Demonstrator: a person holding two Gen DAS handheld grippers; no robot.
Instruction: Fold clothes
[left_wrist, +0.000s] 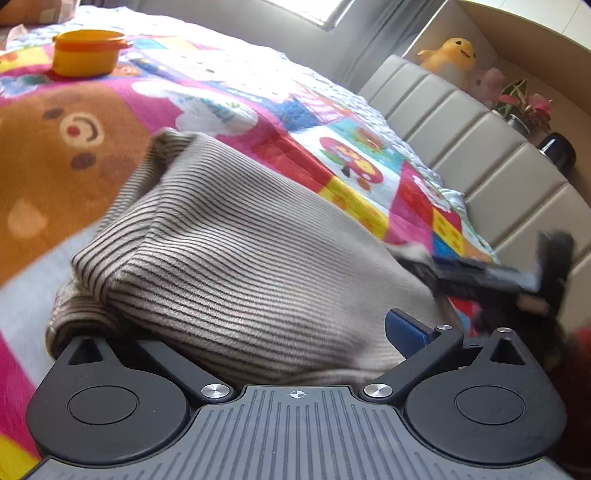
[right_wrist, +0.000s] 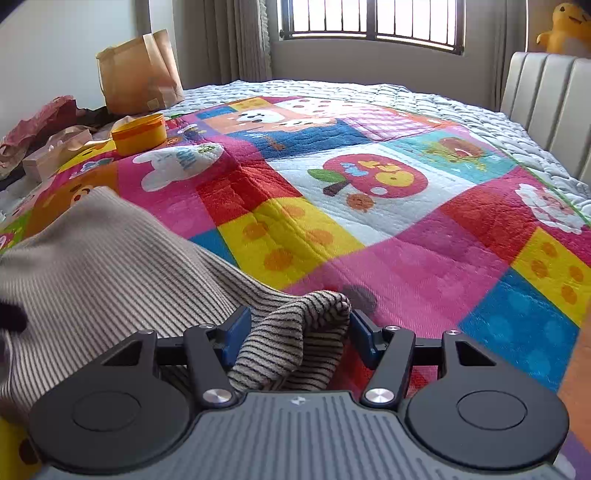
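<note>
Garment: a beige ribbed sweater with thin dark stripes (left_wrist: 236, 236) is lifted off the patchwork quilt (right_wrist: 369, 206) at the near edge, tented toward 12 o'clock; presumably it is raised so that one part can be carried over another.
Right gripper (right_wrist: 295, 336): a bunched corner of the knit is seen between the blue pads (right_wrist: 232, 338). The jaws stand about half open, and a gap shows at the right-hand pad, so a firm pinch cannot be confirmed.
Left gripper (left_wrist: 236, 332): its jaws are mostly covered by draped cloth; only one blue pad shows at 3 o'clock. The spread and the hold cannot be told.
Orange tub (left_wrist: 88, 53): it is left at 11 o'clock, well apart from the fold.
Step judged: a fold is being set up and is not yet laid flat.
</note>
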